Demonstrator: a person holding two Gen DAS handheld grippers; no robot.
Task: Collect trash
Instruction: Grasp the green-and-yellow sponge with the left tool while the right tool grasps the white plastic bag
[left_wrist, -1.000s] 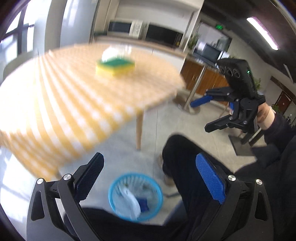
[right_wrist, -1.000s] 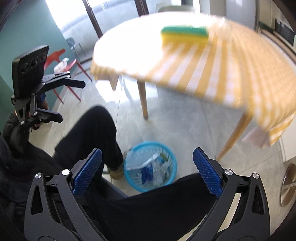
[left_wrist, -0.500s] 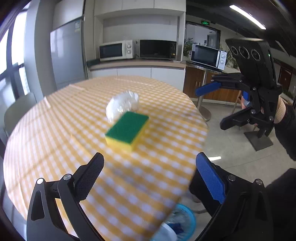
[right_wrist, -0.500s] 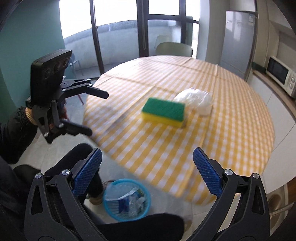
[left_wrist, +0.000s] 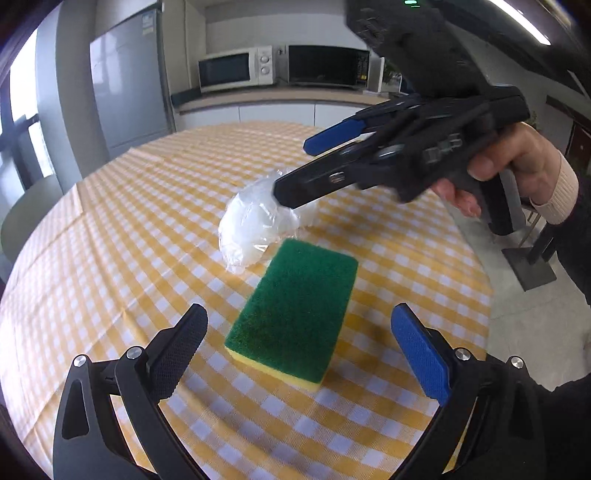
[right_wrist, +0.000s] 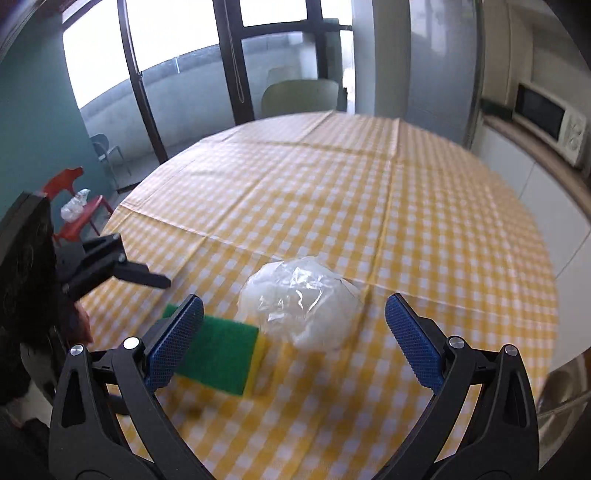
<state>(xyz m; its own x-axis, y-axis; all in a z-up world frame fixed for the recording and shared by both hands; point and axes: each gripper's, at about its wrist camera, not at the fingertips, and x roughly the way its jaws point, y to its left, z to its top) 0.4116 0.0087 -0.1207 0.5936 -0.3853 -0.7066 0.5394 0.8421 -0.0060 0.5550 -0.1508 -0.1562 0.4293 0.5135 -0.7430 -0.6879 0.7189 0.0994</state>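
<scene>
Right wrist: plastic wad (right_wrist: 301, 304) between open claw (right_wrist: 293, 339)

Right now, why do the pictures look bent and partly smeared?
Left wrist view: the fisheye lens curves the yellow checked round table; the right gripper is slightly motion-blurred. Right wrist view: bright window glare, soft green-and-yellow sponge.

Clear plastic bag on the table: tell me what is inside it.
The clear plastic bag holds a rounded white mass, crumpled and cloudy through the film. What that mass is cannot be told. Its underside is hidden against the checkered tablecloth, and the green sponge lies beside it.
</scene>
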